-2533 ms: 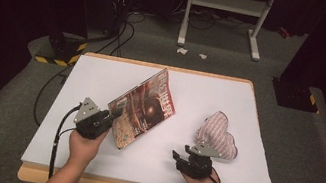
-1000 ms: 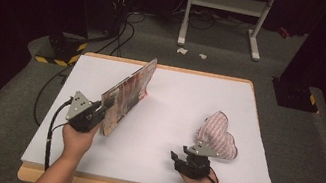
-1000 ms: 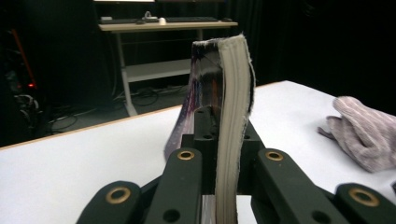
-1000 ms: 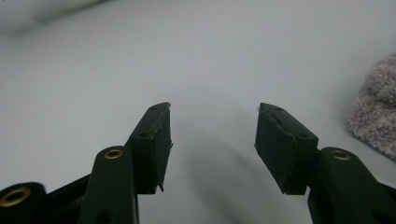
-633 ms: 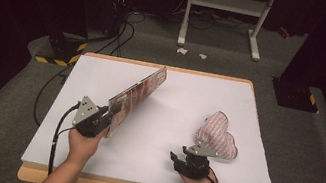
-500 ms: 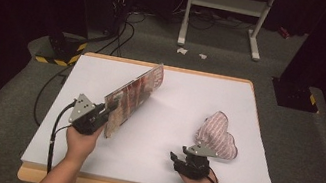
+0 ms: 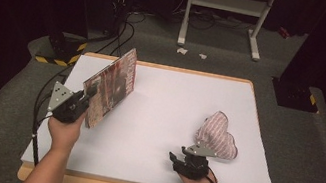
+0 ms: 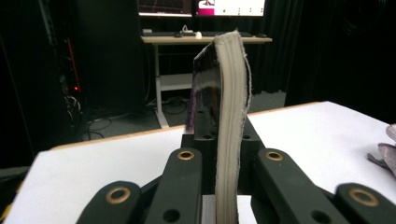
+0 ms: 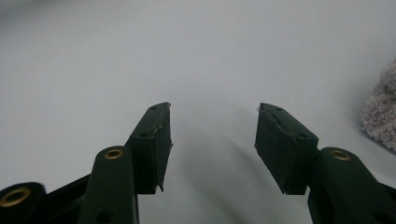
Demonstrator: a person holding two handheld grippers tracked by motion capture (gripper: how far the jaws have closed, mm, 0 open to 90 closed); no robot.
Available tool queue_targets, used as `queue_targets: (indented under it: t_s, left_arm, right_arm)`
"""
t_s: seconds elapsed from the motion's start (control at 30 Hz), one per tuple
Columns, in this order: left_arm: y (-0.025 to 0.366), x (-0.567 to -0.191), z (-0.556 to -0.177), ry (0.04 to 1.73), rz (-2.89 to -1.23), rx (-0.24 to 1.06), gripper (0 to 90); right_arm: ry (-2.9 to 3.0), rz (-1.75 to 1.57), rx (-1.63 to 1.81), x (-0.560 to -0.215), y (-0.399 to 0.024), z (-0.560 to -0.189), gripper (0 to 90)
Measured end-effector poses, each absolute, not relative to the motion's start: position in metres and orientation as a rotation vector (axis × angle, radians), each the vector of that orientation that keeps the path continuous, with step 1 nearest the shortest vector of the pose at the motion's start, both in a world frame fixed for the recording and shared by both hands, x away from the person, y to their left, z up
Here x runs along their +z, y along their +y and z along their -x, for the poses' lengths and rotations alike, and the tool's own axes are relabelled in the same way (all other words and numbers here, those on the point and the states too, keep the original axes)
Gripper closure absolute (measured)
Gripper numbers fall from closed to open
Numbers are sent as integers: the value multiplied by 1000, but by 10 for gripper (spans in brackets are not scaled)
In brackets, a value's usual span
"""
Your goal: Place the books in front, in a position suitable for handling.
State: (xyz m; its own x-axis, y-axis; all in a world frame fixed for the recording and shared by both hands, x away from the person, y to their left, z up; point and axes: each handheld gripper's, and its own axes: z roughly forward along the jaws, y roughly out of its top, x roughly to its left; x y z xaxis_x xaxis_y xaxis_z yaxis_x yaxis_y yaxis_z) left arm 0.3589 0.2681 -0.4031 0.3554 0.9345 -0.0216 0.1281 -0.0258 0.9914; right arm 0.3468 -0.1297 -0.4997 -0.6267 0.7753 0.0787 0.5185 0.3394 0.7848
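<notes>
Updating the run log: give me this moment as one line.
left gripper: shut on magazine, held on edge above table | right gripper: open, empty, resting near striped cloth | cloth: untouched

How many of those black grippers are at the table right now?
2. The left gripper is at the table's left side, clamped on an upright magazine. The right gripper rests open near the front edge, beside a striped cloth.

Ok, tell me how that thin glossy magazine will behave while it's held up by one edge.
The thin glossy magazine will probably flop: in the left gripper view its page block already bows sideways above the jaws. The left gripper grips only its lower edge, so the top may sway or sag. The shiny cover looks slick, so it might slide if the grip loosens.
</notes>
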Motion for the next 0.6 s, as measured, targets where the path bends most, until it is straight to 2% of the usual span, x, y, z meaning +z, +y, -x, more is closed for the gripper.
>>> queue_targets:
  t_s: [0.27, 0.6]
  left_arm:
    - [235, -414, -354, 942, -1521, 776, 839]
    - [202, -431, -349, 889, -1607, 721, 838]
  right_arm:
    - [2300, -1150, 1175, -500, -129, -347, 452]
    - [2303, -1150, 1175, -501, -130, -346, 452]
